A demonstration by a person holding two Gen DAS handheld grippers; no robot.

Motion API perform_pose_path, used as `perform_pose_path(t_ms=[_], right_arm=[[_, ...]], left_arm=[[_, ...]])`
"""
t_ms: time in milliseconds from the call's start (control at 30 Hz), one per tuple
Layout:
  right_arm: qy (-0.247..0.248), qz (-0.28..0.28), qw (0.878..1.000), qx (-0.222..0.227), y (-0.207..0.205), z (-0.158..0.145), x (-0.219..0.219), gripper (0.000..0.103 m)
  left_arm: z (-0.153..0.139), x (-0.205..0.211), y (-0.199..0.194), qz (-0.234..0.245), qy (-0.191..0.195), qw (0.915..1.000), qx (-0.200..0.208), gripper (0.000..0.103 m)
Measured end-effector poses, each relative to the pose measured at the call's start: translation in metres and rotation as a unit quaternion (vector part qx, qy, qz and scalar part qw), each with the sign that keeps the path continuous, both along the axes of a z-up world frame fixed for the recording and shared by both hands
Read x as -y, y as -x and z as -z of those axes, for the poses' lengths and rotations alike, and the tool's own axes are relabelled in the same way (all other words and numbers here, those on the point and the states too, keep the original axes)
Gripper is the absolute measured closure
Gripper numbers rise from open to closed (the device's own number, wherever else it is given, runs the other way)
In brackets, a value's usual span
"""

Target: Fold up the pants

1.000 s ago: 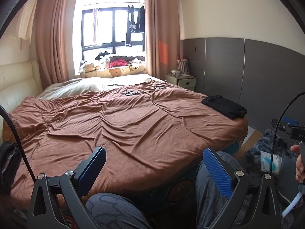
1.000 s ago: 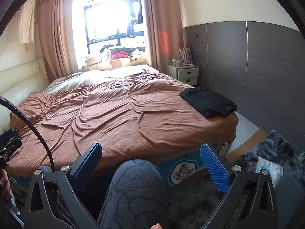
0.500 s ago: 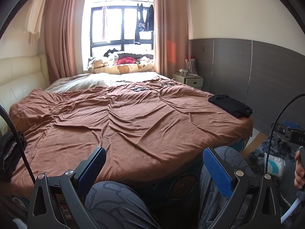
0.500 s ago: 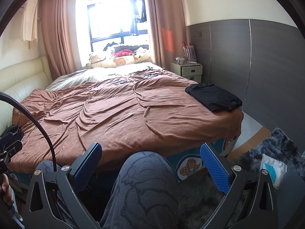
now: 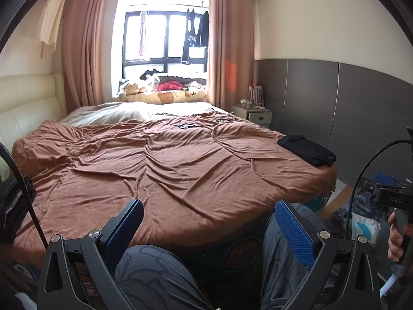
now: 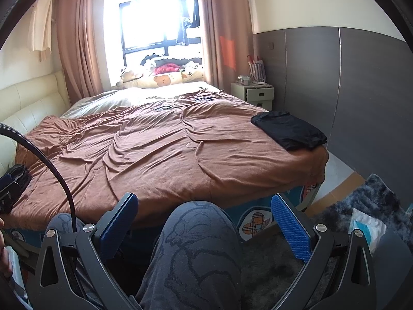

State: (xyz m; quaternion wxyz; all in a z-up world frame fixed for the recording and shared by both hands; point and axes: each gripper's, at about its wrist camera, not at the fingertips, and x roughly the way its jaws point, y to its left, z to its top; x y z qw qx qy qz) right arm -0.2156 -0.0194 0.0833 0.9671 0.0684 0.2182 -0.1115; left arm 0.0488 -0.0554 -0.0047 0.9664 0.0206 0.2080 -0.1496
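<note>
Both the left tool (image 5: 209, 228) and the right tool (image 6: 204, 222) hang wide open and empty above the person's knees (image 6: 198, 232), short of the bed's (image 6: 180, 188) near edge. The brown blanket (image 5: 167, 170) lies bare across the middle. Folded black pants (image 6: 289, 130) sit at the bed's far right edge, long axis running toward the window (image 6: 155, 25).

Rumpled brown blanket (image 6: 160, 155), black folded pants (image 6: 289, 130), blue ribbed finger pads (image 6: 291, 230), grey cartoon-print trousers (image 6: 196, 253).
</note>
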Motion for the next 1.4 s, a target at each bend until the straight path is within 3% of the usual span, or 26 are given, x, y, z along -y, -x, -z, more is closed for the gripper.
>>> perform_pose_path(t_ms=[1400], right_arm=[[0.009,-0.007,1.000,-0.002,0.014,-0.001,-0.008,0.000]], left_arm=[[-0.005,-0.009,0.029,-0.002,0.009,0.9999,0.006,0.000]])
